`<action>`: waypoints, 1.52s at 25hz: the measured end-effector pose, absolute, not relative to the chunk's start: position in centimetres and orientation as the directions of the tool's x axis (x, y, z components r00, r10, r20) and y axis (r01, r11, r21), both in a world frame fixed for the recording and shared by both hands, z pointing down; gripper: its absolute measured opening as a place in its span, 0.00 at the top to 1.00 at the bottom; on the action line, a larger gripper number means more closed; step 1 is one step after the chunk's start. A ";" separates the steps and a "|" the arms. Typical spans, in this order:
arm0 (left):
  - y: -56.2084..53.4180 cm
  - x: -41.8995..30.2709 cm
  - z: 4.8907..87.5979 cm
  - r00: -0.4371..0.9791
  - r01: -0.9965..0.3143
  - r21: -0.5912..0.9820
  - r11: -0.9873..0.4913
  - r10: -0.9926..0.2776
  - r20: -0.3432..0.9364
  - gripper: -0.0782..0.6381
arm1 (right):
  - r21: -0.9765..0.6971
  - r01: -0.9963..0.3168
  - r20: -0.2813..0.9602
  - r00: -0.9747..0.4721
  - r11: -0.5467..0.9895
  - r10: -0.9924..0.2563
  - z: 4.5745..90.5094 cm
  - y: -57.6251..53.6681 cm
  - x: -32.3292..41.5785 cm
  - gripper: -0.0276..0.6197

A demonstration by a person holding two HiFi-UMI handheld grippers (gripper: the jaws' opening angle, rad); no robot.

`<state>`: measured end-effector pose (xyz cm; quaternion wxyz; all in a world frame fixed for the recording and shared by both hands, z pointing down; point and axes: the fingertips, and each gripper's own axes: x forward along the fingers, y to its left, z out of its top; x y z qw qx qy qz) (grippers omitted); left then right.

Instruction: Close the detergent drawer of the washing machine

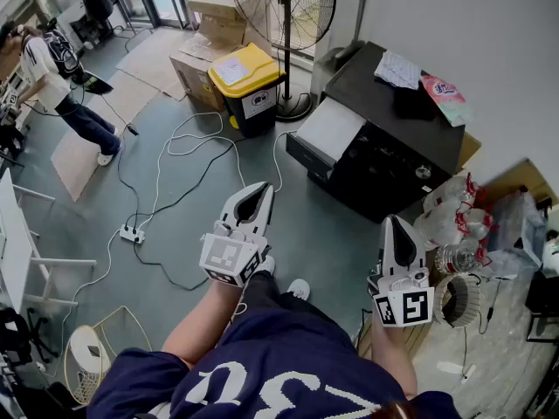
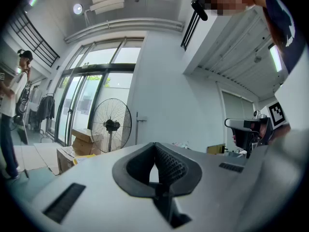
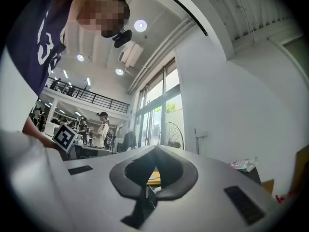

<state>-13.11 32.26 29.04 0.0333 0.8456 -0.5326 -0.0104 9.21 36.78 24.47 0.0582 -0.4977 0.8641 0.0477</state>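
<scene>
Standing on the grey floor [image 1: 332, 234], I hold the left gripper [image 1: 260, 190] and the right gripper [image 1: 394, 223] out ahead of me. Each pair of fingers [image 2: 170, 167] is pressed together with nothing between them. The black washing machine [image 1: 362, 81] sits against the far wall, well apart from both grippers. A white slab [image 1: 330, 127] juts from its near left front corner, and I take that to be the detergent drawer, not yet pushed in.

The worst risk looks to be underfoot. White cables [image 1: 175, 190] loop across the floor to a power strip [image 1: 132, 233] on my left, and a step taken while I watch the drawer could snag one.

At the machine, the danger is a crooked push. Shut fingers make a narrow point, and pressing near one corner of the drawer front could skew it in its track and jam it half shut. That point could also slip off the front and strike the panel beside it.

Too hard a shove could jolt the loose cloth [image 1: 398, 70] and the pink packet [image 1: 445, 99] on the machine's top. The yellow-lidded bin [image 1: 246, 66] stands near the drawer's side, crowding any approach from the left.
</scene>
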 end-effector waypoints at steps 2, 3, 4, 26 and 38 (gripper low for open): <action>32.0 -12.6 29.0 0.434 -0.899 0.064 -0.432 -0.901 0.017 0.86 | 0.018 -0.856 -0.154 -0.513 0.516 -0.845 24.4 36.7 9.3 0.94; 31.8 -12.4 29.0 0.434 -0.899 0.063 -0.433 -0.901 0.015 0.86 | 0.009 -0.851 -0.162 -0.519 0.525 -0.839 24.3 36.7 9.4 0.94; 31.6 -12.3 29.0 0.434 -0.900 0.062 -0.432 -0.901 0.013 0.86 | -0.004 -0.846 -0.173 -0.525 0.533 -0.834 24.1 36.6 9.5 0.94; 22.3 -12.2 28.9 0.421 -0.906 0.051 -0.419 -0.907 0.025 0.86 | -0.056 -0.835 -0.186 -0.529 0.547 -0.828 24.4 27.4 9.2 0.94; 8.1 -12.3 28.9 0.479 -0.877 0.052 -0.478 -0.878 0.007 0.86 | -0.048 -0.835 -0.154 -0.536 0.548 -0.830 24.6 14.9 6.4 0.94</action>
